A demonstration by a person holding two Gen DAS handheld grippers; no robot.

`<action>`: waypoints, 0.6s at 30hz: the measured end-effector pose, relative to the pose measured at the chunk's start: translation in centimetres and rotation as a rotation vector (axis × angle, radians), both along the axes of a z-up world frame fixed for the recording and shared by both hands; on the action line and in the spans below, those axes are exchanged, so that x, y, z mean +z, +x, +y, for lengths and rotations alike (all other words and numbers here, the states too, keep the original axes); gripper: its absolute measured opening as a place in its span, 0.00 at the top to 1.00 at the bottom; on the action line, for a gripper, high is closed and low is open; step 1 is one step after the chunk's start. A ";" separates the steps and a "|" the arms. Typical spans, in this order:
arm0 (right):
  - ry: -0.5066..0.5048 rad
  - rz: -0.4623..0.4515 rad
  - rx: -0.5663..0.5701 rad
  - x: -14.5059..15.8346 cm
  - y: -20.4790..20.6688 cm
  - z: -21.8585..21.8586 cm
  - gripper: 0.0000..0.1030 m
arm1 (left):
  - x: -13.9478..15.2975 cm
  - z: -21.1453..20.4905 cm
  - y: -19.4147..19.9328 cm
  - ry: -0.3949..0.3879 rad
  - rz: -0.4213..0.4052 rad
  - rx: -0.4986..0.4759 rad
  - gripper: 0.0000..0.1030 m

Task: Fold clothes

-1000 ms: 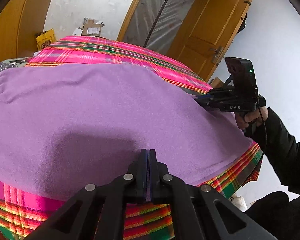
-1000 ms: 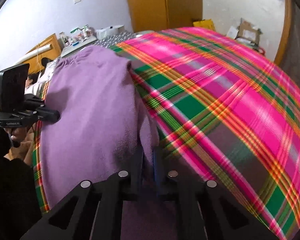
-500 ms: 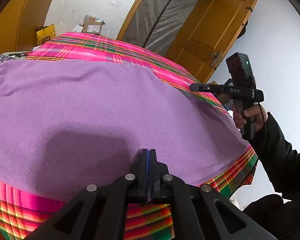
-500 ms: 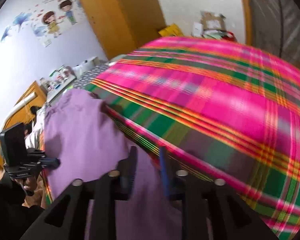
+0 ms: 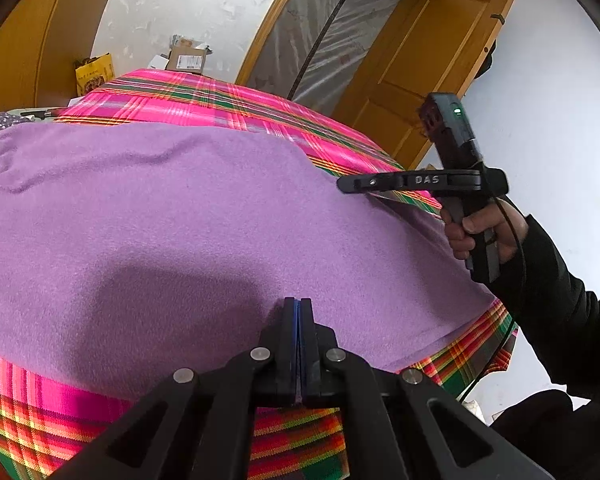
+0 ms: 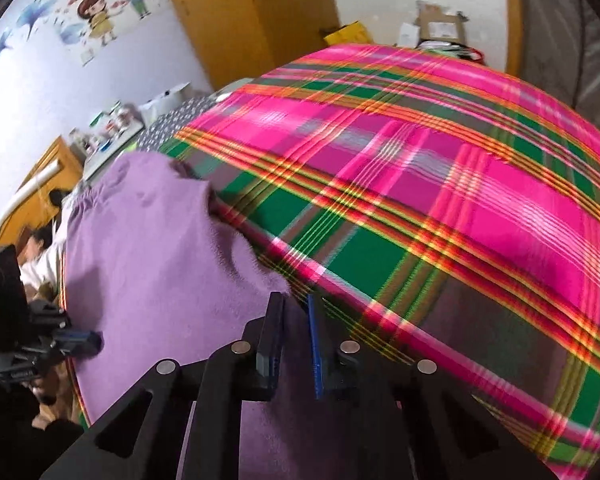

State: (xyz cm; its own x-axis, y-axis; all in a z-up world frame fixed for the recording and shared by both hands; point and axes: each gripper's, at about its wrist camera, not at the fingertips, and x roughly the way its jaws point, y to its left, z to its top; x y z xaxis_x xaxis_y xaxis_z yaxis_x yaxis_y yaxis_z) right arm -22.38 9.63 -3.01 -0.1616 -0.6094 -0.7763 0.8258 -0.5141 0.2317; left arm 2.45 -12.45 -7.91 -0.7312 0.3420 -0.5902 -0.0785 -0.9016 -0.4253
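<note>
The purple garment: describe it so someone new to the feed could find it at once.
Look for the bed under the pink, green and orange plaid cover. The purple garment lies spread flat along the cover's near edge, a gathered band at one end. It is the only plain, fuzzy, single-colour cloth there; everything around it is striped check.

The letters "DAS" stand in pale raised capitals on the black side of the right gripper (image 5: 342, 184), seen from the left wrist camera. A cardboard box (image 5: 188, 58) against the far wall carries a white printed label, but its lines are too small to read. The yellow bag (image 5: 94, 74) beside it has dark print that cannot be made out either, and a faint pale marking on the left gripper (image 6: 88, 340) in the right wrist view is blurred beyond reading.
</note>
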 end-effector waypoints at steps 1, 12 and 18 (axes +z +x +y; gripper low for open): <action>-0.012 0.014 -0.024 0.4 0.1 0.4 0.87 | 0.0 0.1 0.0 0.002 0.001 0.001 0.99; 0.002 0.047 0.063 1.2 1.4 -4.3 0.71 | -0.1 0.0 0.2 0.032 0.000 0.017 0.99; 0.030 0.005 0.118 -0.5 1.4 -6.3 0.95 | -0.1 0.0 0.2 0.036 0.005 0.010 0.99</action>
